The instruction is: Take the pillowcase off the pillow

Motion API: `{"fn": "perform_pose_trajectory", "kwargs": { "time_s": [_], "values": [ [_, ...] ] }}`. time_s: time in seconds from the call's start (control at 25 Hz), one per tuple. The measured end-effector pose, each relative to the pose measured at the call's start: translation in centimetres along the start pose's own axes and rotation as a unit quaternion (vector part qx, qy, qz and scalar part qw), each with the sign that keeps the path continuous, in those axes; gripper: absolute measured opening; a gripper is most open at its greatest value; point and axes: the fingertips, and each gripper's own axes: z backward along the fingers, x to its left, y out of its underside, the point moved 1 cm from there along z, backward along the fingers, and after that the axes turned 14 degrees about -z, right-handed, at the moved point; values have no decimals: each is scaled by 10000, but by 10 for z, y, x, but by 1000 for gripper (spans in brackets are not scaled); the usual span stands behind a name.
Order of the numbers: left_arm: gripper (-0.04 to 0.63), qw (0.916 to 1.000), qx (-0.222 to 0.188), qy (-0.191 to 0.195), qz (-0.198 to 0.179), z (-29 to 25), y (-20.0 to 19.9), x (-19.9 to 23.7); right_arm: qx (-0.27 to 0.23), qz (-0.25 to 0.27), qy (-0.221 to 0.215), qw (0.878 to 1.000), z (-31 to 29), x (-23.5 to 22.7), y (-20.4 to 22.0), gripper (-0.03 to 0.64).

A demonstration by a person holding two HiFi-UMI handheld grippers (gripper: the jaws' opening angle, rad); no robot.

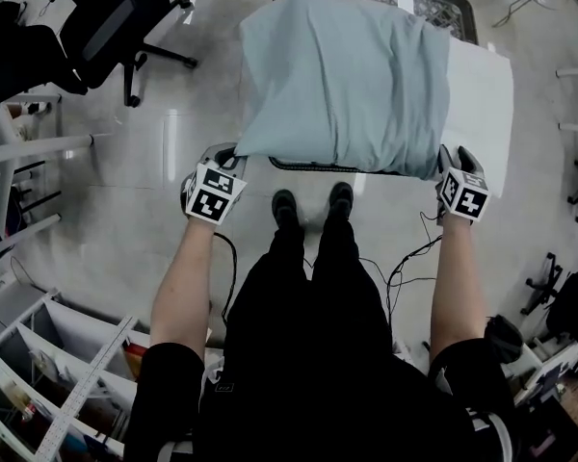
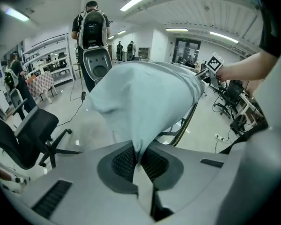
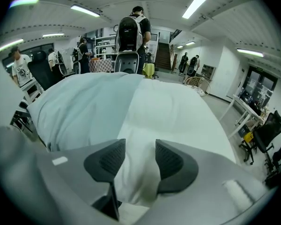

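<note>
Pillowcase (image 1: 342, 75) covers most of pillow (image 1: 482, 104), which lies on chair (image 1: 313, 165) with its white end bare at the right edge. Left gripper (image 2: 139, 159) is pinched tight on pillowcase's near corner. Right gripper (image 3: 136, 159) clamps pillow's bare corner. Pull hands apart steadily, keep both bites deep, watch for slip.

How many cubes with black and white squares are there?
2. One cube is at the near left, on the left gripper holding the pillowcase; the other cube is at the near right, on the right gripper holding the white pillow.

Head overhead, 2 gripper views, pillowcase (image 1: 347, 85) shared
</note>
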Motion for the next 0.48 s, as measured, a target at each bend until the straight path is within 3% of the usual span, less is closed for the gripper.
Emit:
{"fn": "perform_pose_trajectory", "kwargs": {
  "time_s": [0.32, 0.48],
  "values": [
    [9, 9994, 148, -328, -15, 41, 23, 65, 7, 2, -191, 9998, 4, 10, 0, 212],
    [9, 9990, 163, -393, 165, 50, 36, 88, 11, 83, -276, 9996, 2, 17, 3, 222]
  ]
}}
